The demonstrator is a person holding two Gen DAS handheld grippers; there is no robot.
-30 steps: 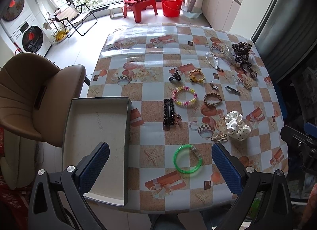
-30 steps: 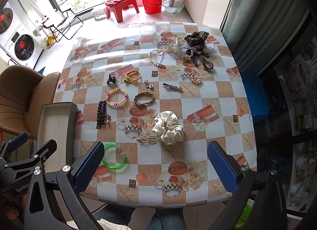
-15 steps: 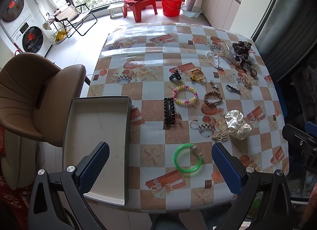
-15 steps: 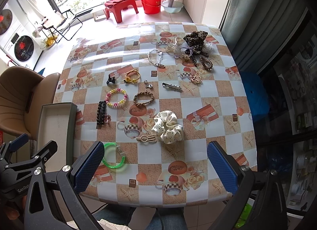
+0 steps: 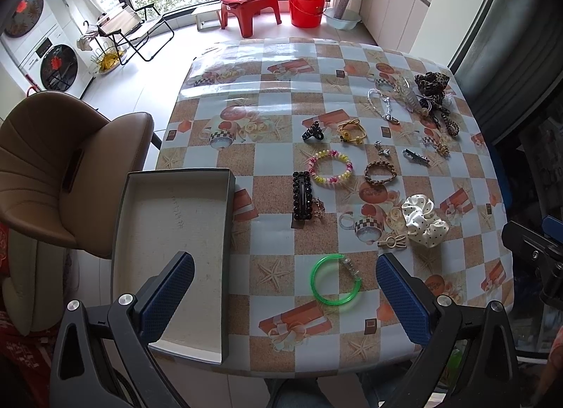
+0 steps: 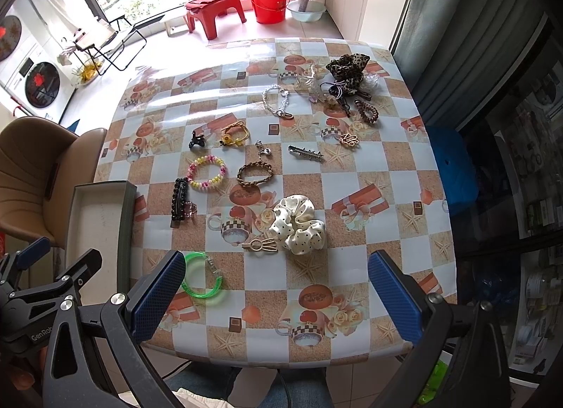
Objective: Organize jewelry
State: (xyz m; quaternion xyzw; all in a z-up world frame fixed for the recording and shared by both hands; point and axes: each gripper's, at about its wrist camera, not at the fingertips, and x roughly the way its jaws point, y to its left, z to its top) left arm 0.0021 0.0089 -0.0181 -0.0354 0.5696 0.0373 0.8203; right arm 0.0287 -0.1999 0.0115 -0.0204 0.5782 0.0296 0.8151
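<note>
Checked tablecloth table (image 5: 274, 98) before you, jumbled pile upper right (image 5: 431, 91) hard to resolve, grey box (image 5: 174, 249) lower left holding nothing, green bangle (image 5: 336, 278) bottom centre, your left gripper (image 5: 285, 299) and right gripper (image 6: 276, 297) both spread wide, unladen.

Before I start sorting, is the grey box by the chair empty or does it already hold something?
Empty. The grey box shows only its bare pale floor; no jewelry lies inside.

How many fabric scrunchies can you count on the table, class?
2. A cream polka-dot scrunchie lies near the table's middle, beside a gold clip. A leopard-print scrunchie sits in the far right pile, where clutter could hide another.
</note>
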